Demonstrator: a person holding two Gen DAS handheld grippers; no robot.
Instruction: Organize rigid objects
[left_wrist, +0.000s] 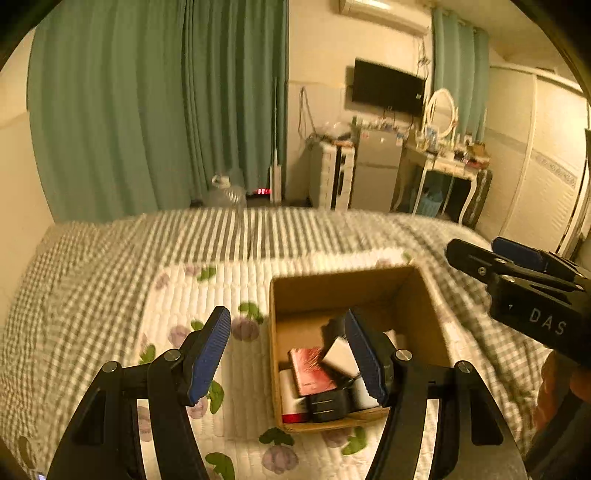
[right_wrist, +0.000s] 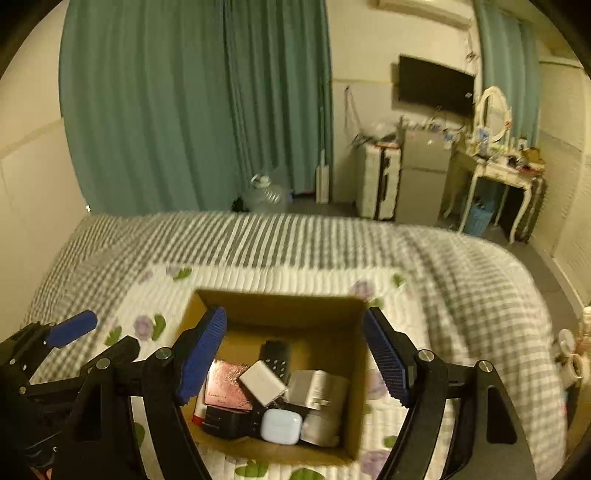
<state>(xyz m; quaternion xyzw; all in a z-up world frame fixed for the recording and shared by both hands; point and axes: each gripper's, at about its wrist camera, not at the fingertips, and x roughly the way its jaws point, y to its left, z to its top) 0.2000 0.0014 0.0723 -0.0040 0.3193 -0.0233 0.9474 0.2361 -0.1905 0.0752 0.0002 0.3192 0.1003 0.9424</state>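
Note:
An open cardboard box stands on the quilted bed and also shows in the left wrist view. Inside lie a red-pink case, a white adapter, a black remote, a pale blue earbud case, a black block and a grey box. My right gripper is open and empty above the box. My left gripper is open and empty over the box's left wall. The right gripper also shows at the right edge of the left wrist view.
The floral quilt lies on a grey checked bedspread. Beyond the bed are green curtains, a water jug, a small fridge, a dressing table with a mirror and a wall television.

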